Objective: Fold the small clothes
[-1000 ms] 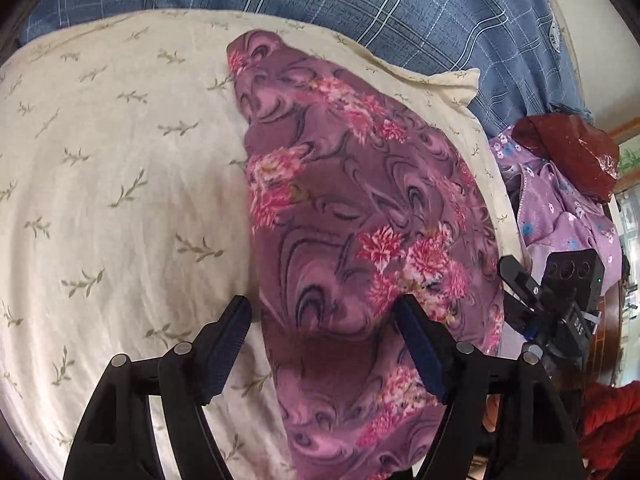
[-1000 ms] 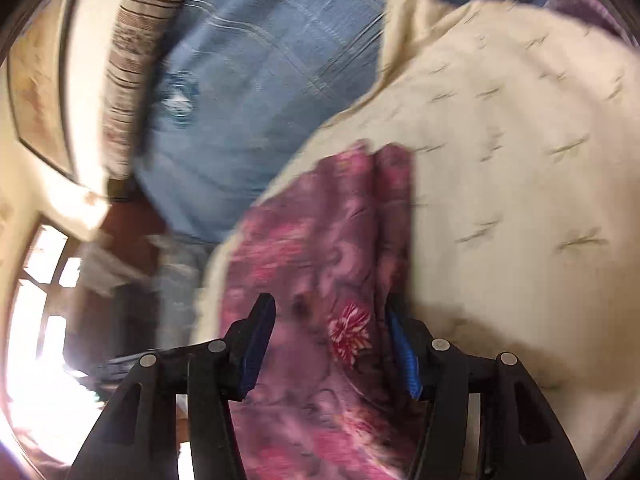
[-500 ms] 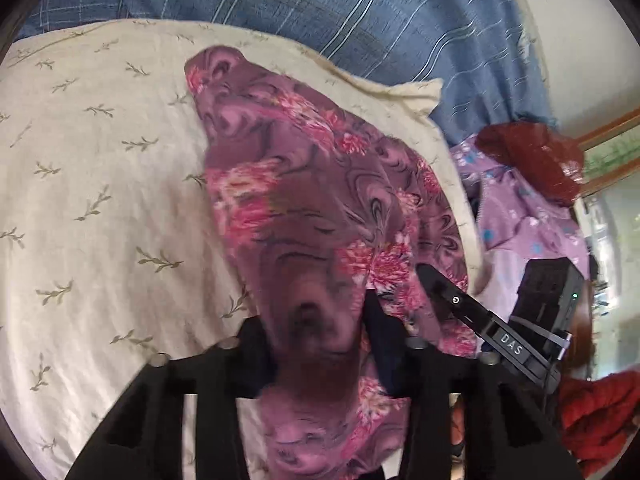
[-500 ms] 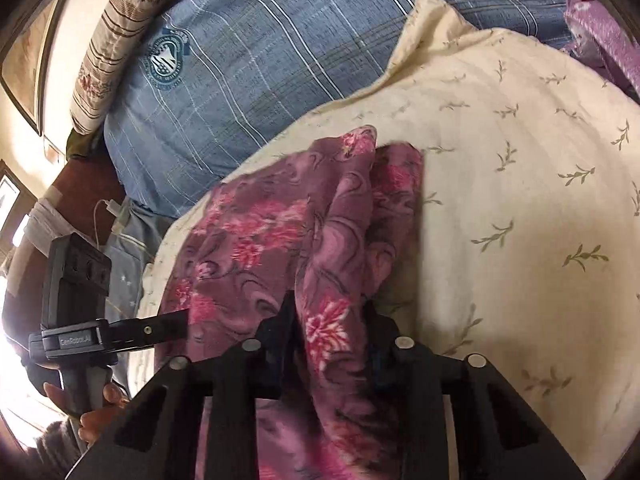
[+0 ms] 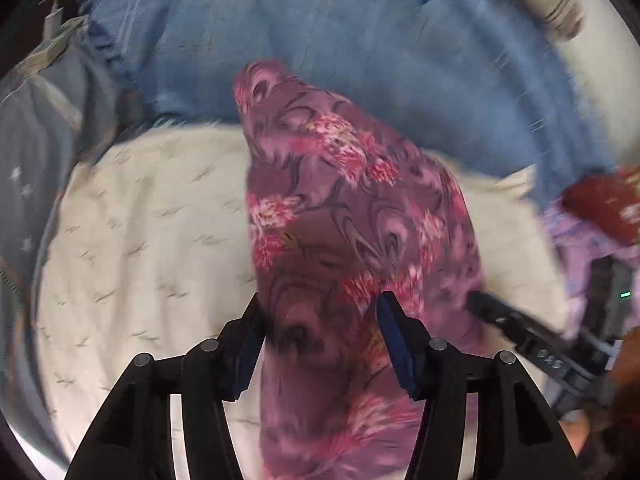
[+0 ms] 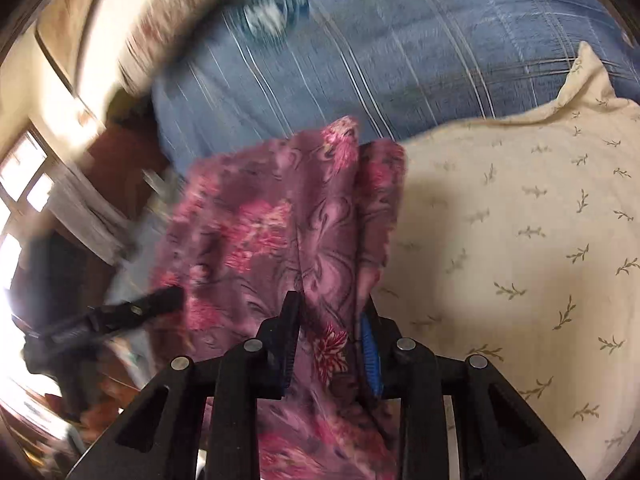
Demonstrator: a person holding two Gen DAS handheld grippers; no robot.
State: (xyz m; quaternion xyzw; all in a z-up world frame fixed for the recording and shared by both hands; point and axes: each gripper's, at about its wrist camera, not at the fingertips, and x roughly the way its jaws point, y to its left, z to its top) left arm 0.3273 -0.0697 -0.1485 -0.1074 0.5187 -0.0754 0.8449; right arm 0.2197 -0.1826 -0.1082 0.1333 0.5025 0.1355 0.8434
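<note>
My left gripper [image 5: 320, 336] spread around purple floral garment [image 5: 352, 220], frame centre; right gripper [image 6: 330, 336] pinching its fold.

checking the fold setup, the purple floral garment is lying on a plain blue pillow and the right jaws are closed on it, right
Not quite: the purple floral garment lies on a cream pillow with a small leaf-sprig print, not a plain blue one; the blue plaid bedding is behind it. The right wrist view shows this. The right gripper does have its jaws closed on the garment.
</note>
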